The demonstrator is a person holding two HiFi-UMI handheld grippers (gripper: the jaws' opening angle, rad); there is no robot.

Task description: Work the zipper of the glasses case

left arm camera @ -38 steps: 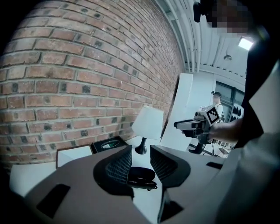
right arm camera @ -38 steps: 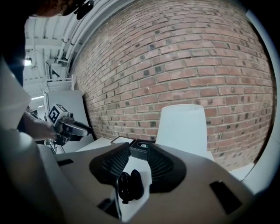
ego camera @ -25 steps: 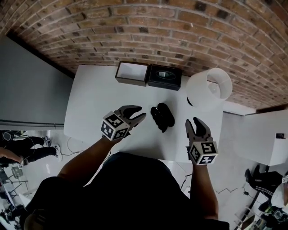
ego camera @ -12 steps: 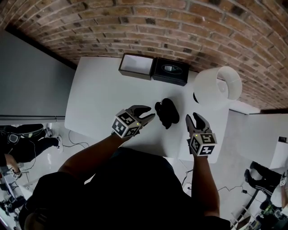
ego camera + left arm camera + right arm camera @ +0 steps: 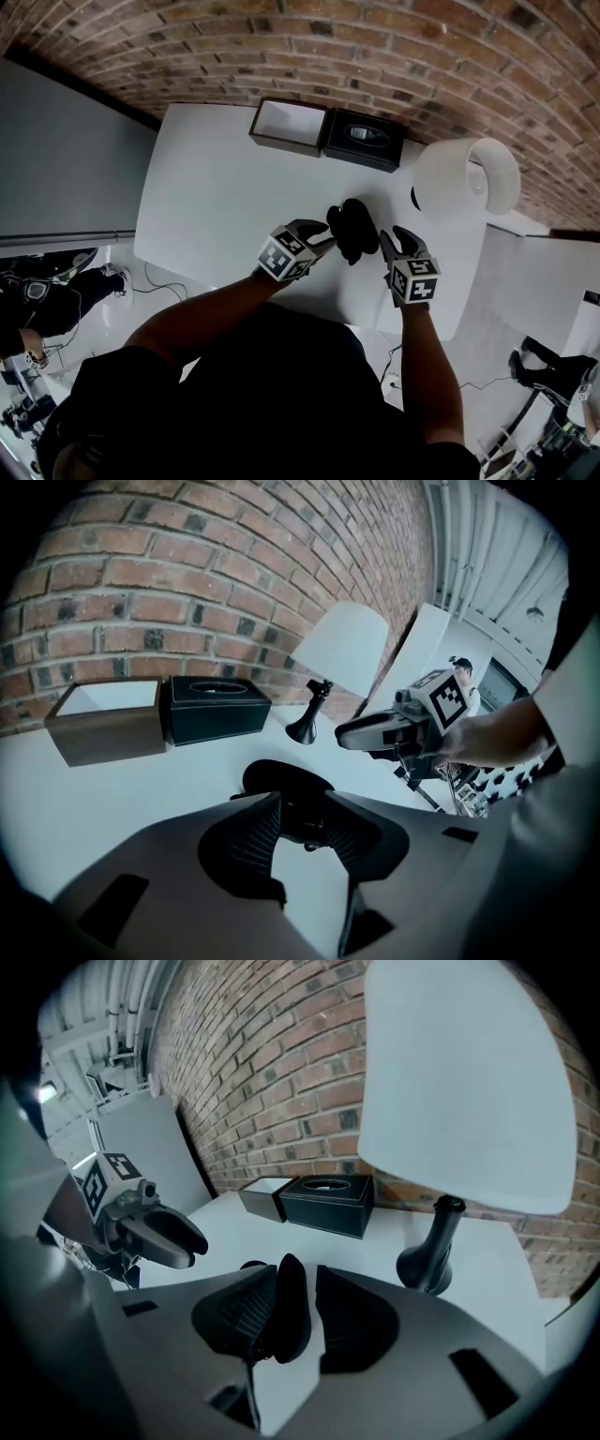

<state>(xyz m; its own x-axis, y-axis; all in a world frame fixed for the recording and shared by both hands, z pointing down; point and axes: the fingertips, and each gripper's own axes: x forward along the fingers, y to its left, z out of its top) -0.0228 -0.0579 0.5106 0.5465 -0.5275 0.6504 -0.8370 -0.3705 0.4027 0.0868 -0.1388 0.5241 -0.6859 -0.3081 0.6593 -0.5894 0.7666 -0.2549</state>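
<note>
— White table point(image 5: 216, 187): how are the grippers held?
— Left gripper point(image 5: 322, 236), jaws just widened, and right gripper point(image 5: 397, 239) are kept parted; nothing is clamped.
— And the case point(image 5: 353, 228)?
— It is flanked by both, long axis laid near to far; its edge is framed by the right jaws.

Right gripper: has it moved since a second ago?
Yes. The right gripper has moved in toward the glasses case, which now sits between its jaws.
</note>
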